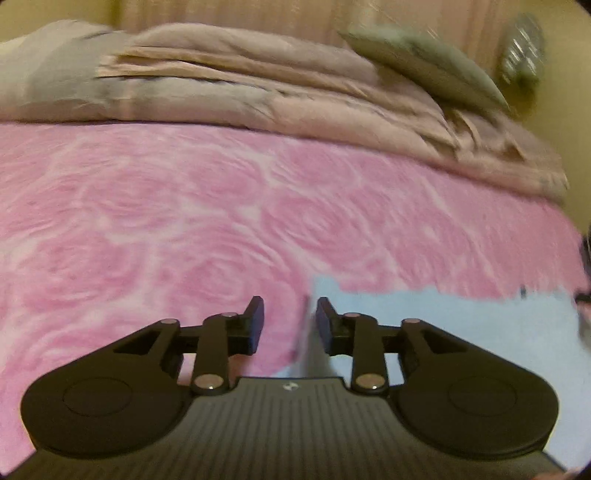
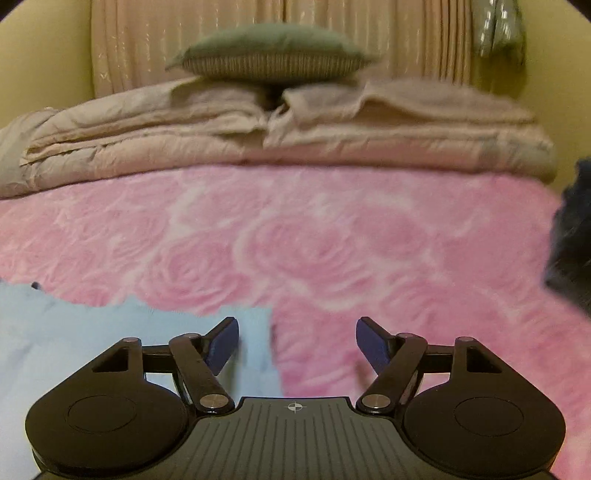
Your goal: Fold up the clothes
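Note:
A light blue garment lies flat on the pink rose-patterned bedspread (image 1: pixel 184 206). In the left wrist view the garment (image 1: pixel 461 332) fills the lower right, and its left edge runs between the fingers of my left gripper (image 1: pixel 290 325), which is open and holds nothing. In the right wrist view the garment (image 2: pixel 74 339) fills the lower left, with its right edge near the left finger of my right gripper (image 2: pixel 297 347). The right gripper is open wide and empty, above the bedspread (image 2: pixel 332 240).
A folded beige quilt (image 1: pixel 258 85) lies across the head of the bed, also in the right wrist view (image 2: pixel 258 136). A grey-green pillow (image 2: pixel 273 51) rests on it. A dark fuzzy object (image 2: pixel 572 236) sits at the right edge. A curtain (image 2: pixel 369 33) hangs behind.

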`<action>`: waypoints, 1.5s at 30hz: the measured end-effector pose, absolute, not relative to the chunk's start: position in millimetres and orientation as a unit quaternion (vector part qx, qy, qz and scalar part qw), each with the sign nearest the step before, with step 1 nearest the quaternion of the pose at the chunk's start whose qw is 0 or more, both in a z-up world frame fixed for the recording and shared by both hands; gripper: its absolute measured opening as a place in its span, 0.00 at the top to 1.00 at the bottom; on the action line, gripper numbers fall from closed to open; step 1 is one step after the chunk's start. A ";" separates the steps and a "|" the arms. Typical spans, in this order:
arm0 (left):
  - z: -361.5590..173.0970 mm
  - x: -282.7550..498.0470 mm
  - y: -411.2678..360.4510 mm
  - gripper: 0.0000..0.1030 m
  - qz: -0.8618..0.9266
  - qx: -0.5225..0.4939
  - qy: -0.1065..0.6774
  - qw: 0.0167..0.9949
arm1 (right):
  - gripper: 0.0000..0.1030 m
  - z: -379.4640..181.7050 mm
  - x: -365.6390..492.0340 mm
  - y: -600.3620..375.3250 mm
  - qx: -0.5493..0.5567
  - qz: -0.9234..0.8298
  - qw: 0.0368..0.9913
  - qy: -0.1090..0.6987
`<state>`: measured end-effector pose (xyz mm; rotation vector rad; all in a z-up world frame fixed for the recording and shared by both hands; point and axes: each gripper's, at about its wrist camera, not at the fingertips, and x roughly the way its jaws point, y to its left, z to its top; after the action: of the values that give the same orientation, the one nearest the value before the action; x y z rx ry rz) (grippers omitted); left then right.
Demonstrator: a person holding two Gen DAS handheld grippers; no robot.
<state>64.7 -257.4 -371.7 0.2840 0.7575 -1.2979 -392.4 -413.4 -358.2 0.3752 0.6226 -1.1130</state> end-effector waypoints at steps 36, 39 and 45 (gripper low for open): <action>-380.5 -29.0 -120.3 0.97 -0.597 0.226 0.281 0.716 | 0.54 -339.3 -358.7 -233.4 0.153 -0.399 0.846 0.319; -374.4 -20.0 -108.4 0.98 -0.581 0.216 0.296 0.726 | 0.54 -336.1 -385.5 -232.7 0.173 -0.436 0.828 0.307; -350.0 -38.0 -80.9 0.96 -0.586 0.170 0.306 0.731 | 0.54 -326.5 -416.6 -214.9 0.198 -0.478 0.812 0.270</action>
<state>-38.0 -80.9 -350.0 0.3732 0.6736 -1.2907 -416.6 -214.9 -326.5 0.4228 0.5766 -1.0204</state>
